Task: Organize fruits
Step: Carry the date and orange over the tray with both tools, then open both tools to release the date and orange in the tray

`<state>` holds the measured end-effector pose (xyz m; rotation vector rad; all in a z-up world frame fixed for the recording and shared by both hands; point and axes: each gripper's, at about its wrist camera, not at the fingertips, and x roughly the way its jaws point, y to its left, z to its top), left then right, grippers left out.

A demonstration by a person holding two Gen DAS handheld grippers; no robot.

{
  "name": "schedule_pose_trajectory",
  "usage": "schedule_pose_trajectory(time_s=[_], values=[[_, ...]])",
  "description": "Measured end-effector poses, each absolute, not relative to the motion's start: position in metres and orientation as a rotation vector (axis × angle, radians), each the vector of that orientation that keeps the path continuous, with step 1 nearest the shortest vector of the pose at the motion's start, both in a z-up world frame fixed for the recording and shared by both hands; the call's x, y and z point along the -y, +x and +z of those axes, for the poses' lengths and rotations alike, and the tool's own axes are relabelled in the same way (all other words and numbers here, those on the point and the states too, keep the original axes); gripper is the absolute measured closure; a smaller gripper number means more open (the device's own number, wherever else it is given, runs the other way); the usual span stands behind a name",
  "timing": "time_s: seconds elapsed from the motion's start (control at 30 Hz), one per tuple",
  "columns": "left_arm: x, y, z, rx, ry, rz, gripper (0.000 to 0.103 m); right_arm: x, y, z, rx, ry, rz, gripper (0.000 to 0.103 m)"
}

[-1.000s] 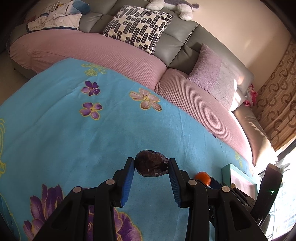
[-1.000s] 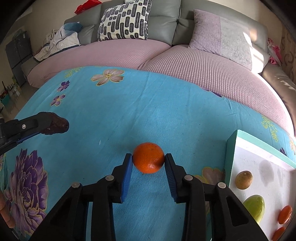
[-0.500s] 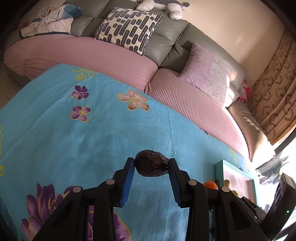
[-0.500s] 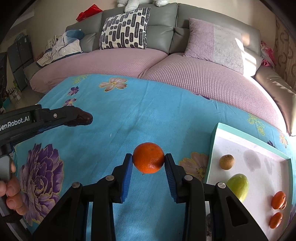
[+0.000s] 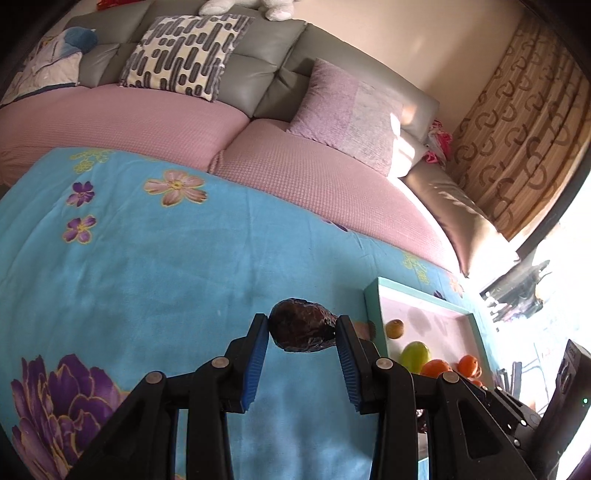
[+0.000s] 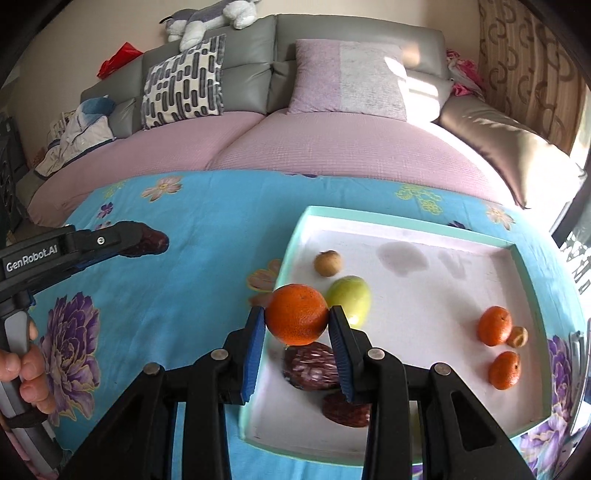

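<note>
Blue floral cloth (image 6: 192, 295) before sofa (image 6: 332, 147); right tool (image 6: 297, 325) clamping orange (image 6: 297, 312), left tool (image 5: 301, 332) clamping dark fruit (image 5: 301, 325).

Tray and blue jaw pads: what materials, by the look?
Tray: looks like painted wood or board, with a matte white floor, a mint rim and faint grey stains; cannot tell for sure. Pads: likely rubber or soft plastic, blue and ribbed, on black hard-plastic arms.

- Grey padded sofa (image 6: 258, 74) along a cream wall (image 5: 424, 44), seats under a pink textured cover (image 6: 332, 147).
- Patterned cushion (image 6: 184, 85), lilac cushion (image 6: 351, 81), plush toy (image 6: 207, 22) on the backrest.
- Blue floral cloth (image 5: 147, 277) in the foreground.
- Brown patterned curtain (image 5: 517, 129) at right, strong daylight beside it.
</note>
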<state>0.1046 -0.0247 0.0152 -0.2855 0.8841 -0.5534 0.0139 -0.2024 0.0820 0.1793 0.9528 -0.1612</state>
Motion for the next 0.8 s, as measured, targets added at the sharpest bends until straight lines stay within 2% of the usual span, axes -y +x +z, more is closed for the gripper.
schedule_pose_trajectory(time_s=[0.47,0.8], values=[[0.129,0.07,0.009,-0.913,-0.099,-0.801,0.063,0.29,-0.038,0.079,-0.959,0.291,-0.374,0.066],[0.151,0.061,-0.003,-0.934,-0.011,-0.776,0.063,0.296,-0.044,0.067,-0.994,0.314,-0.36,0.066]])
